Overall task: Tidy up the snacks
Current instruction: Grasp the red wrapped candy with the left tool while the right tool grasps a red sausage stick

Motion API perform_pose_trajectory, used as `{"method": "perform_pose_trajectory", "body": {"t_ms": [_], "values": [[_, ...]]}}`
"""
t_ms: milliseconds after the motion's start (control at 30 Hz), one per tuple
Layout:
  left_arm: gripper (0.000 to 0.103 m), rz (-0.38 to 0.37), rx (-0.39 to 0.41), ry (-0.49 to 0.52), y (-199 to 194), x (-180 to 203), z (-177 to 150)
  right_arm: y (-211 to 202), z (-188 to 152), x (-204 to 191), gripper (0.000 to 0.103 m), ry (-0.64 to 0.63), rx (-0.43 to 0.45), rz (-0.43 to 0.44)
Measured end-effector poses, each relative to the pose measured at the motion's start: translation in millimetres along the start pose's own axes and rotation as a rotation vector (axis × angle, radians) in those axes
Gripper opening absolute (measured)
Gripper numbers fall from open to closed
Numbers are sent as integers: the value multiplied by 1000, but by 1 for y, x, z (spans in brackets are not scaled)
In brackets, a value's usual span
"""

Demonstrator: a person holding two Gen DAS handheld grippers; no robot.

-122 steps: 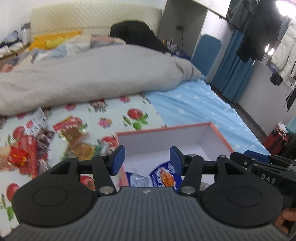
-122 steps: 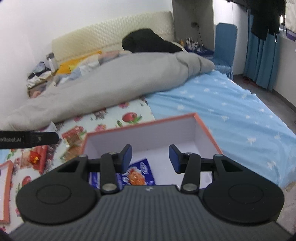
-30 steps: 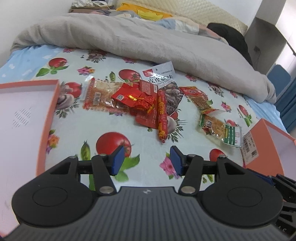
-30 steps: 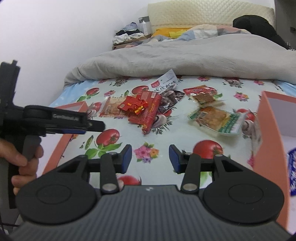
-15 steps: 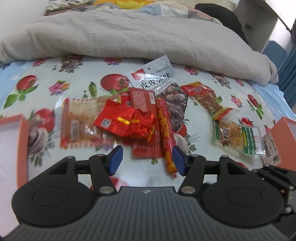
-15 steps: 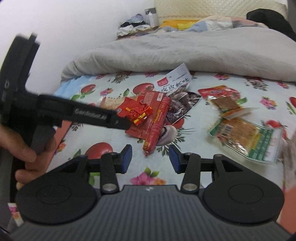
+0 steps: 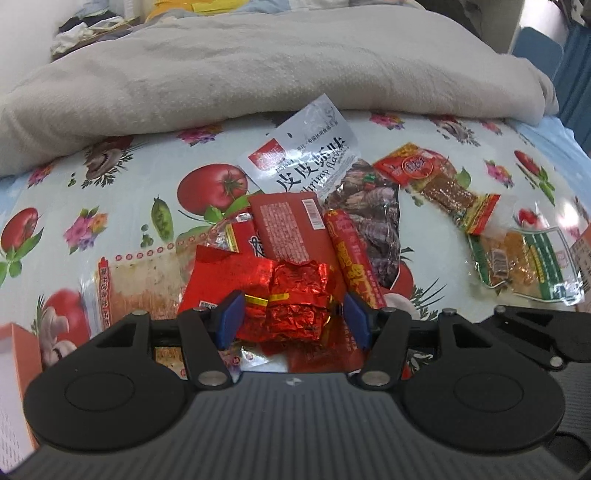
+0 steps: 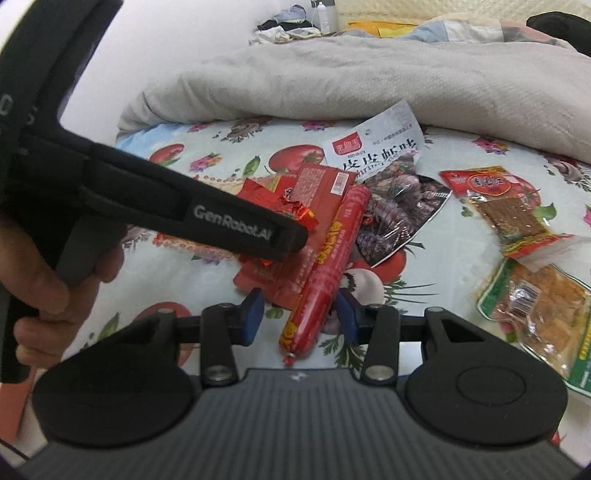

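Crumpled red foil packet [image 7: 295, 302] sits between the left gripper's [image 7: 291, 321] spread jaws.

Red sausage [image 8: 325, 266], seemingly yellow-lettered

Rumpled grey duvet [image 7: 258, 66] heaped across a bed, tomato-print cloth [image 7: 110, 206] spread in front, white wall [image 8: 166, 44] behind, cluttered nightstand [image 8: 291, 26] at the headboard.

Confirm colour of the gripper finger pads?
Blue pads on black fingers, both grippers; clearest in the left wrist view.
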State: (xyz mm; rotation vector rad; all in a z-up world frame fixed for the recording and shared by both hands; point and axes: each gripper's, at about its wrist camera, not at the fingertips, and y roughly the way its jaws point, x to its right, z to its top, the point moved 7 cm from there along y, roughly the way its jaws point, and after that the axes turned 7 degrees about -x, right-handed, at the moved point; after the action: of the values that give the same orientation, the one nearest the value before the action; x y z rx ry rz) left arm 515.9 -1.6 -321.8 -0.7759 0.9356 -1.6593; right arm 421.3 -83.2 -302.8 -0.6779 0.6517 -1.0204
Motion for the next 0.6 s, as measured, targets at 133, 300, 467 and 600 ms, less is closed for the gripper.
{"method": "perform_pose_trajectory", "body": {"t_ms": [133, 300, 467, 600], "values": [[64, 18, -14, 26, 5, 3, -1, 5, -2, 2, 34, 8, 1, -34], [47, 30, -30, 35, 6, 6, -5, -1, -5, 6, 29, 9, -12, -60], [40, 59, -31, -4, -1, 6, -8, -11, -14, 14, 25, 16, -28, -87], [38, 67, -28, -42, -11, 9, -14, -26, -23, 16, 24, 16, -43, -108]]}}
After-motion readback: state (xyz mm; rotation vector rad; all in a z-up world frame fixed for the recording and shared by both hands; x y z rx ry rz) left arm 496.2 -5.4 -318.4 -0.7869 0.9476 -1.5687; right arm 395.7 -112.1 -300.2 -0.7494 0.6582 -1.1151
